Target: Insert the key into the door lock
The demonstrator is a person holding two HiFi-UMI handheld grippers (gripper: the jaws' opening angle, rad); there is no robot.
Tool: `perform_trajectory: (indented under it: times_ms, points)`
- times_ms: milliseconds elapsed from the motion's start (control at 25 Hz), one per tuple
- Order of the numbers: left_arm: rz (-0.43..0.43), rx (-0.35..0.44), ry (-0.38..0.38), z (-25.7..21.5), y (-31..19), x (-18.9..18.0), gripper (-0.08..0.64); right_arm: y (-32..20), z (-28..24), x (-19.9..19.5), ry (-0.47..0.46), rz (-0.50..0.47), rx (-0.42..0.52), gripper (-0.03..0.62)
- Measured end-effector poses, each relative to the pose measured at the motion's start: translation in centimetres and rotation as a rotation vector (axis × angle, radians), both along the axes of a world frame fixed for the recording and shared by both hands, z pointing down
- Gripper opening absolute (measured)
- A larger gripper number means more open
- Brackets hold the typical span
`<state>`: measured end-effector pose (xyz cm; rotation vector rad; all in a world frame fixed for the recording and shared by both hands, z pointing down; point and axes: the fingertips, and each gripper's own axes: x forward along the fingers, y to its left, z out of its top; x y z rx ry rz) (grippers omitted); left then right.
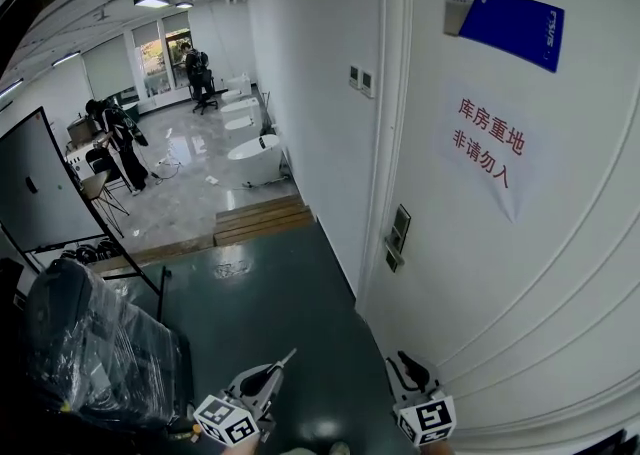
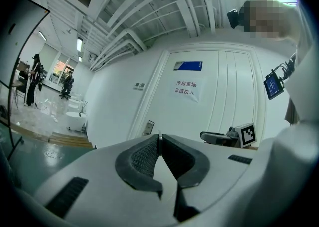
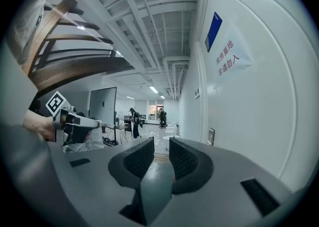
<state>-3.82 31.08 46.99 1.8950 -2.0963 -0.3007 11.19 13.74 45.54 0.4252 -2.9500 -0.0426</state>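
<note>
The white door [image 1: 520, 243] fills the right of the head view, and its lock plate [image 1: 398, 235] sits at the door's left edge. My left gripper [image 1: 278, 365] is low in that view, shut on a thin metal key [image 1: 288, 355] that sticks out ahead of the pads. In the left gripper view the key's edge [image 2: 159, 135] shows between the closed pads of the left gripper [image 2: 160, 138], pointing toward the lock plate [image 2: 148, 127] some way off. My right gripper [image 3: 161, 142] stands open and empty, close to the door, with the lock plate [image 3: 211, 136] ahead on its right.
A blue sign [image 1: 512, 25] and a paper notice with red characters [image 1: 488, 155] hang on the door. A plastic-wrapped bundle [image 1: 95, 343] stands at lower left. Wooden steps [image 1: 262, 219] lead up to a room with bathtubs [image 1: 255, 158] and people [image 1: 120, 138].
</note>
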Motion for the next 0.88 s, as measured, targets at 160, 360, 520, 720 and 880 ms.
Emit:
perform_trajectory:
  times_ms: [160, 360, 520, 720, 880]
  points:
    - [0.015, 0.008, 0.040, 0.4, -1.2, 0.2, 0.032, -1.0, -0.2, 0.7, -0.020, 0.023, -0.005, 0.098]
    - [0.044, 0.006, 0.060, 0.4, -2.9, 0.0, 0.032, -1.8, -0.3, 0.9, -0.030, 0.052, -0.015, 0.098]
    - [0.085, 0.015, 0.080, 0.5, -4.2, -0.5, 0.032, -2.2, -0.3, 0.4, -0.031, 0.074, -0.019, 0.098]
    - [0.137, 0.012, 0.133, 0.5, -5.9, -2.0, 0.032, -2.8, -0.5, -0.9, -0.026, 0.118, -0.024, 0.098]
    - [0.185, 0.014, 0.161, 0.2, -7.4, -3.8, 0.032, -3.3, -0.7, -2.6, -0.017, 0.148, -0.027, 0.098]
